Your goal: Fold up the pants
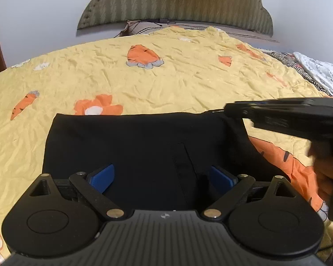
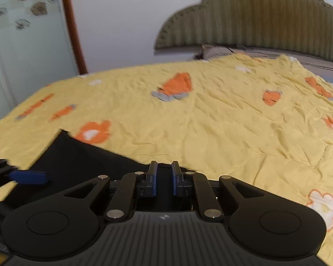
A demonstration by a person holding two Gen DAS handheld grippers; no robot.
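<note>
Bed (image 1: 144,77) covered by a wrinkled yellow sheet (image 2: 233,133) with orange carrot prints, green headboard (image 1: 177,2) at far end. Black pants (image 1: 133,150) lie flat on sheet, near edge of bed, folded into a rough rectangle. Left hand-held gripper (image 1: 161,177) hangs right over pants, blue pads spread wide, nothing between them. Right hand-held gripper (image 2: 164,178) at pants' far right corner, pads nearly together with a narrow gap; in the left view its tip pinches that corner, cloth pulled up slightly. No containers.
</note>
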